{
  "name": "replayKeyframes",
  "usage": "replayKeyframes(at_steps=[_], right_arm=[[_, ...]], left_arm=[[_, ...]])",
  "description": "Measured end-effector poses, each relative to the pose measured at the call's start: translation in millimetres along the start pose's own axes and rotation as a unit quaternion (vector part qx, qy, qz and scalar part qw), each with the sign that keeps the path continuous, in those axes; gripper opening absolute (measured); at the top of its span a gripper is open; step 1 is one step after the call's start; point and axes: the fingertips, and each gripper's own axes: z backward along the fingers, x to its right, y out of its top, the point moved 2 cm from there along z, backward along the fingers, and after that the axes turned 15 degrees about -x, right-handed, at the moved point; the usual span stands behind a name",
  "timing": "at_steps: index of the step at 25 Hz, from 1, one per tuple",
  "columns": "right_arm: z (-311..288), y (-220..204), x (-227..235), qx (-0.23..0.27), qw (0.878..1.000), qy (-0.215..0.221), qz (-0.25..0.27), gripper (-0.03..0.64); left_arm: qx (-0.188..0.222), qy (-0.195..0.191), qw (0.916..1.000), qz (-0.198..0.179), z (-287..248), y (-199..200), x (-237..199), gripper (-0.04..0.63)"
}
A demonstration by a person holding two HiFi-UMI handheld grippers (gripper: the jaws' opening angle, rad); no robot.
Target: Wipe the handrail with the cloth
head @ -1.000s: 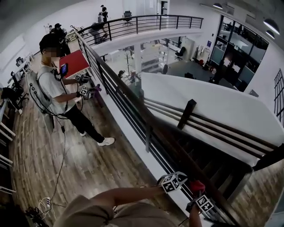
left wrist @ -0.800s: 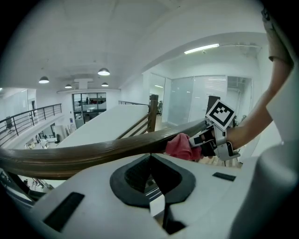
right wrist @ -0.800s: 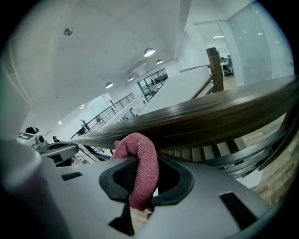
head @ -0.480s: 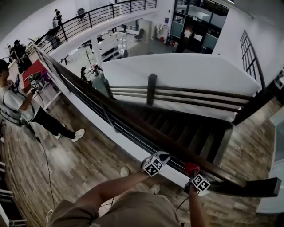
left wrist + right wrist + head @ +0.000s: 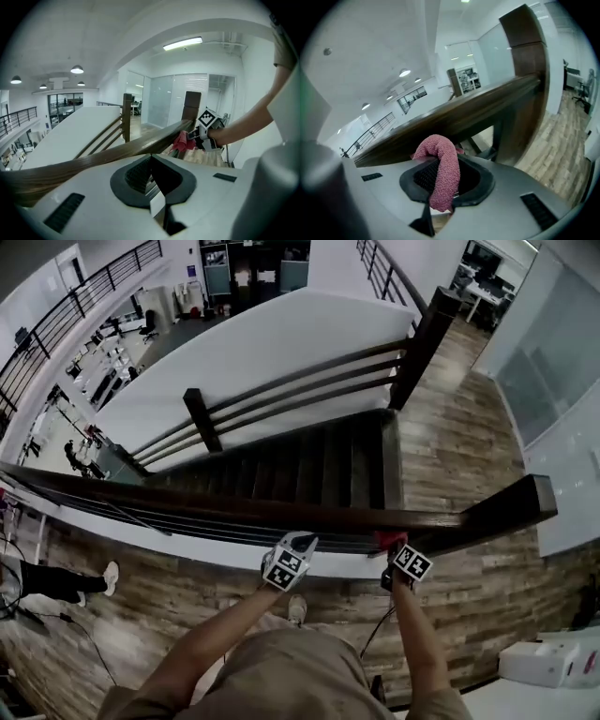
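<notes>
Cloth (image 5: 440, 171), pinkish red and folded into a loop, is pinched between the closed jaws of the right hand-held gripper (image 5: 394, 547). This gripper is held up against the near side of the dark wooden handrail (image 5: 234, 509), close to its thick end post (image 5: 511, 507). The left hand-held gripper (image 5: 151, 174) has its jaws drawn together with nothing between them, just beside the rail and left of the other. Stairs (image 5: 309, 465) descend beyond the rail.
</notes>
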Motion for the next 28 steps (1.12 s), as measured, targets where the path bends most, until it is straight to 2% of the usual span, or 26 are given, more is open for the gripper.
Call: replayKeyframes(at_steps=[3,6,7,9,11,14,16,18,20,21,24,26,28], right_arm=[[16.4,30.5,77.8,0.025,0.997,-0.042,-0.062,0.073],[46.4,53.7,156.1,0.068,0.986,-0.098,-0.113,0.072],[57.2,57.8,171.9,0.083,0.983,-0.107,-0.127,0.072],[74.4,59.4,174.4,0.105,0.980,-0.095,-0.139,0.073],[85.3,52.9,139.5,0.114,0.986,-0.055,-0.108,0.074],[91.8,36.4,50.7,0.110,0.993,0.029,-0.026,0.074],[89.1,24.6,-14.1,0.092,0.991,0.092,0.027,0.074],[82.8,11.7,-77.7,0.070,0.984,0.140,0.084,0.074],[76.2,0.0,-138.6,0.057,0.970,0.171,0.164,0.074],[73.4,-4.0,-167.4,0.056,0.959,0.184,0.209,0.074],[71.9,-10.7,-247.0,0.074,0.915,0.223,0.329,0.074],[88.0,-23.4,-289.7,0.083,0.891,0.238,0.378,0.074],[110.1,-40.5,-333.2,0.087,0.873,0.250,0.410,0.074]], left_arm=[[0.002,-0.008,0.9998,-0.017,-8.5,19.2,8.7,0.017],[0.005,-0.007,0.9997,-0.022,-8.3,28.1,9.0,0.017],[0.007,-0.003,0.9998,-0.017,-4.8,27.3,5.8,0.017],[0.014,0.010,0.9999,-0.001,8.3,21.3,-5.5,0.017],[0.024,0.027,0.9991,0.023,28.4,11.5,-21.8,0.017],[0.039,0.060,0.9963,0.048,62.0,-7.3,-52.1,0.017],[0.045,0.084,0.9935,0.062,81.6,-24.0,-73.2,0.017],[0.048,0.105,0.9894,0.088,100.3,-43.8,-94.1,0.017],[0.053,0.125,0.9845,0.111,117.3,-60.5,-112.2,0.017],[0.057,0.135,0.9819,0.120,124.4,-65.9,-119.8,0.017],[0.075,0.159,0.9753,0.134,142.6,-73.4,-138.2,0.017],[0.086,0.161,0.9738,0.135,159.5,-77.2,-136.4,0.017],[0.095,0.158,0.9743,0.130,183.5,-80.2,-134.2,0.017]])
